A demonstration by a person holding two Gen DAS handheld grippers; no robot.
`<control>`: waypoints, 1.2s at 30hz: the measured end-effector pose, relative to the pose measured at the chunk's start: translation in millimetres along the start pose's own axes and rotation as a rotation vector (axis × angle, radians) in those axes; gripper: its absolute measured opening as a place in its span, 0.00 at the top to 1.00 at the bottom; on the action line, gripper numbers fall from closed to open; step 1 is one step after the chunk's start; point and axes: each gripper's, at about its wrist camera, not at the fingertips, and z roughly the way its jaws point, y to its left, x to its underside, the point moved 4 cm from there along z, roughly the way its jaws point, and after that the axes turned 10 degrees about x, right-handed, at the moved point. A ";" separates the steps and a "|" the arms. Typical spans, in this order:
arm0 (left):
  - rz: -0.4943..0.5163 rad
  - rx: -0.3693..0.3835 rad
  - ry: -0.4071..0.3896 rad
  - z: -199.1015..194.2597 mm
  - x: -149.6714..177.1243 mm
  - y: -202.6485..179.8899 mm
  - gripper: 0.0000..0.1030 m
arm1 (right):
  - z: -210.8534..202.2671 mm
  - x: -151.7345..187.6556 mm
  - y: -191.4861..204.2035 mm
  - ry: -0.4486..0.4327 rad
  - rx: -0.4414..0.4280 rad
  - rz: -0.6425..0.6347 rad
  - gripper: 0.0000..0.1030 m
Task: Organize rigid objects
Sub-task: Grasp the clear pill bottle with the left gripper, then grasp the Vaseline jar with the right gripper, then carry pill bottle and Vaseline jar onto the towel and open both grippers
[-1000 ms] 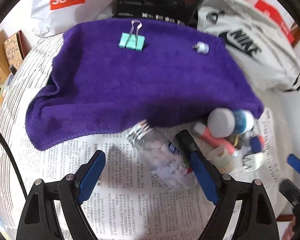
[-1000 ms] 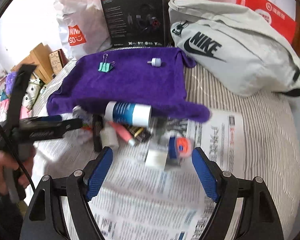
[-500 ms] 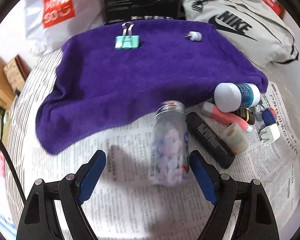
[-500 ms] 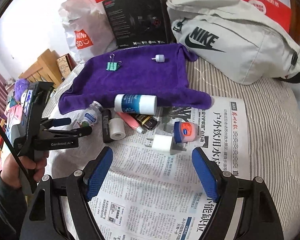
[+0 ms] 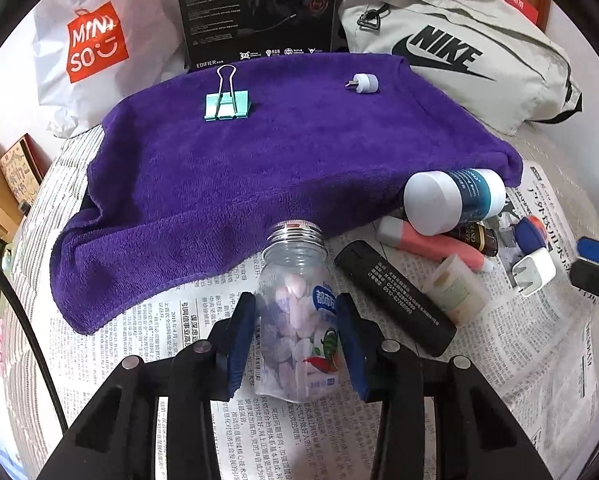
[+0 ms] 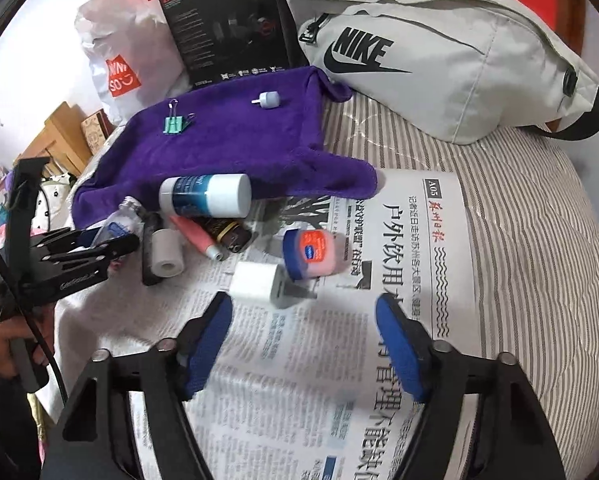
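My left gripper (image 5: 295, 310) is shut on a clear candy bottle (image 5: 295, 304) with pink and white sweets, lying on the newspaper (image 5: 159, 328) just before the purple towel (image 5: 259, 152). A teal binder clip (image 5: 227, 106) and a small white plug (image 5: 365, 83) lie on the towel. My right gripper (image 6: 303, 308) is open and empty, just short of a white charger (image 6: 259, 282) and a blue-lidded Vaseline jar (image 6: 313, 254). The left gripper also shows in the right wrist view (image 6: 111, 240).
To the right of the bottle lie a black bar (image 5: 395, 296), a pink tube (image 5: 431, 242), a small white roll (image 5: 455, 288) and a blue-and-white bottle (image 5: 455, 200). Behind the towel stand a black box (image 5: 255, 8), a Nike bag (image 6: 439, 52) and a Miniso bag (image 5: 95, 44).
My left gripper has closed on the candy bottle, which lay loose between its open fingers before. My right gripper has moved closer to the charger and the jar.
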 end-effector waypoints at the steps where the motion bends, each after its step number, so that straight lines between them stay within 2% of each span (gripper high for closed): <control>1: 0.001 0.002 -0.007 -0.9 1.5 -0.5 0.62 | 4.3 -2.2 -0.2 0.007 -0.001 0.003 0.36; 3: 0.009 0.005 -0.018 -0.8 2.0 -0.7 0.62 | 10.3 -6.1 -0.7 0.015 -0.008 0.010 0.48; 5: 0.011 0.008 -0.030 -1.8 3.4 -0.5 0.62 | 17.8 -12.2 -4.0 0.035 -0.012 0.040 0.56; 11: 0.024 0.018 -0.072 -3.8 7.1 -0.4 0.62 | 35.4 -27.6 -3.0 0.060 -0.045 0.076 0.56; 17: 0.022 0.018 -0.089 -4.2 7.8 -0.9 0.62 | 54.0 -29.0 3.3 0.067 0.009 0.027 0.57; 25: 0.021 0.009 -0.124 -4.7 9.5 -1.9 0.62 | 54.8 -20.0 12.7 -0.054 0.086 -0.063 0.55; 30: 0.019 0.009 -0.135 -4.8 9.8 -1.9 0.62 | 52.4 -14.6 9.1 -0.111 0.059 -0.030 0.53; 34: 0.025 0.009 -0.133 -4.9 9.6 -1.9 0.62 | 52.4 -15.0 9.0 -0.110 0.057 -0.028 0.53; 36: 0.028 0.013 -0.124 -4.9 8.7 -1.8 0.62 | 53.2 -17.5 9.0 -0.090 0.080 -0.035 0.60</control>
